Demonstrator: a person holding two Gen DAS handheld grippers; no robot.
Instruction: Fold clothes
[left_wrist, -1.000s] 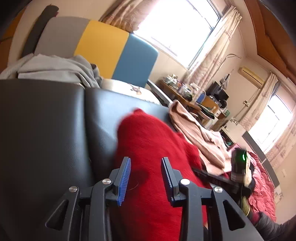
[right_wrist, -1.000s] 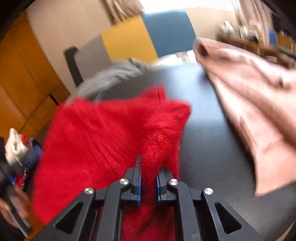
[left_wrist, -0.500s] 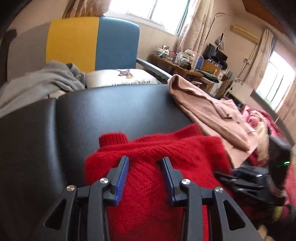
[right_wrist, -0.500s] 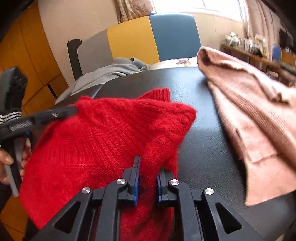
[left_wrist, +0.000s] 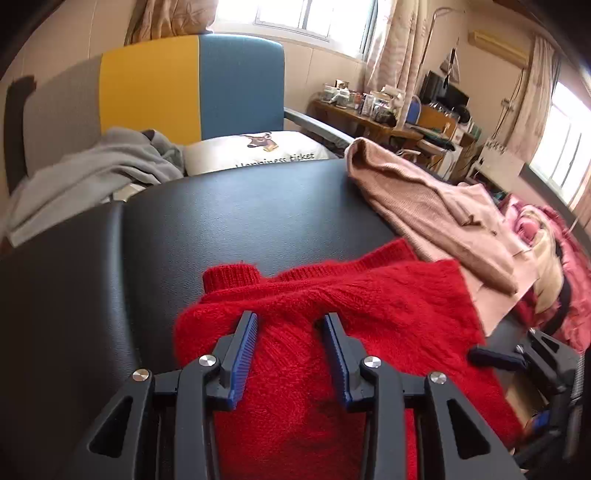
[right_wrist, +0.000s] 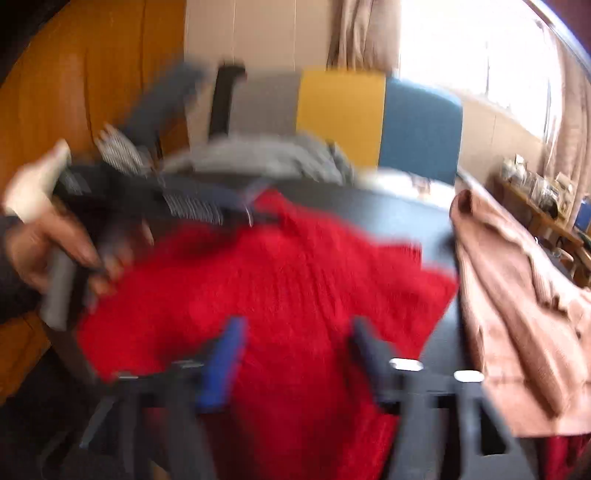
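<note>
A red knit sweater (left_wrist: 332, 314) lies bunched on the black padded table (left_wrist: 229, 214), its collar toward the far side; it also shows in the blurred right wrist view (right_wrist: 295, 295). My left gripper (left_wrist: 290, 325) is open, its fingers resting over the sweater's near left part without pinching it. My right gripper (right_wrist: 295, 328) is open above the sweater's near edge; it appears at the right edge of the left wrist view (left_wrist: 517, 358). The left gripper and the hand holding it show at the left of the right wrist view (right_wrist: 155, 199).
A pink-beige sweater (left_wrist: 436, 210) lies on the table's right side. A grey garment (left_wrist: 92, 170) and a white cushion (left_wrist: 258, 151) sit on the grey, yellow and blue sofa (left_wrist: 184, 85) behind. A cluttered desk (left_wrist: 388, 110) stands at the far right.
My right gripper has opened and let go of the red sweater, which now lies on the table. The left gripper stays open over the sweater.
</note>
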